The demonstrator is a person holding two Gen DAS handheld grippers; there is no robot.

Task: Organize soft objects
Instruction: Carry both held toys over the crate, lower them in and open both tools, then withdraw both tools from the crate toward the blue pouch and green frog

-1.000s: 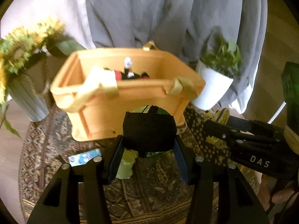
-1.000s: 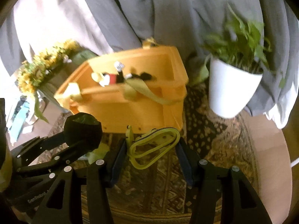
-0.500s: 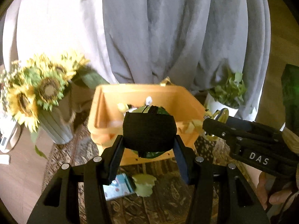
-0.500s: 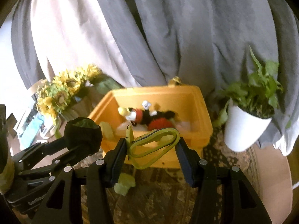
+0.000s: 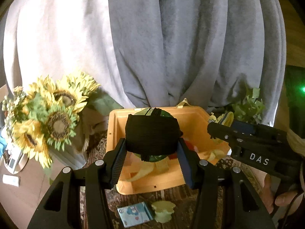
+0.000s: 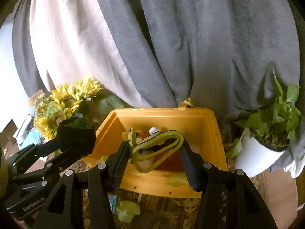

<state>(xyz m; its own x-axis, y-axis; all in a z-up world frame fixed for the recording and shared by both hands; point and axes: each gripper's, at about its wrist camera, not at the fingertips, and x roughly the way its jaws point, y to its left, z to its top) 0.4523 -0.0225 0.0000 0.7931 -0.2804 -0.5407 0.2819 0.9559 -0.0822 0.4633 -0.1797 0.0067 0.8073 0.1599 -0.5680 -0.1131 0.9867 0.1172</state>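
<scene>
Left wrist view first: I've got the black knitted bundle [image 5: 152,136] clamped in my left gripper [image 5: 151,153], jaws squeezed in on both sides of it, something glossy green peeking out above and below. It's soft, ribbed, holding its rounded shape under the pinch. I'm carrying it up over the orange basket [image 5: 112,133], which I reckon is where it drops. On the right wrist view my right gripper [image 6: 155,153] is closed on a yellow-green strap loop [image 6: 158,148], limp and folded over itself, hanging just above the basket too. Inside the basket I can make out a plush toy, red and white bits, partly hidden. Below, on the patterned rug [image 5: 183,196], a pale green soft piece [image 5: 163,209] and a blue-printed packet [image 5: 134,213] lie side by side, not yet collected. Sunflowers [image 5: 51,118] to the left, potted plant [image 6: 266,133] to the right, grey curtain [image 5: 171,47] behind.
</scene>
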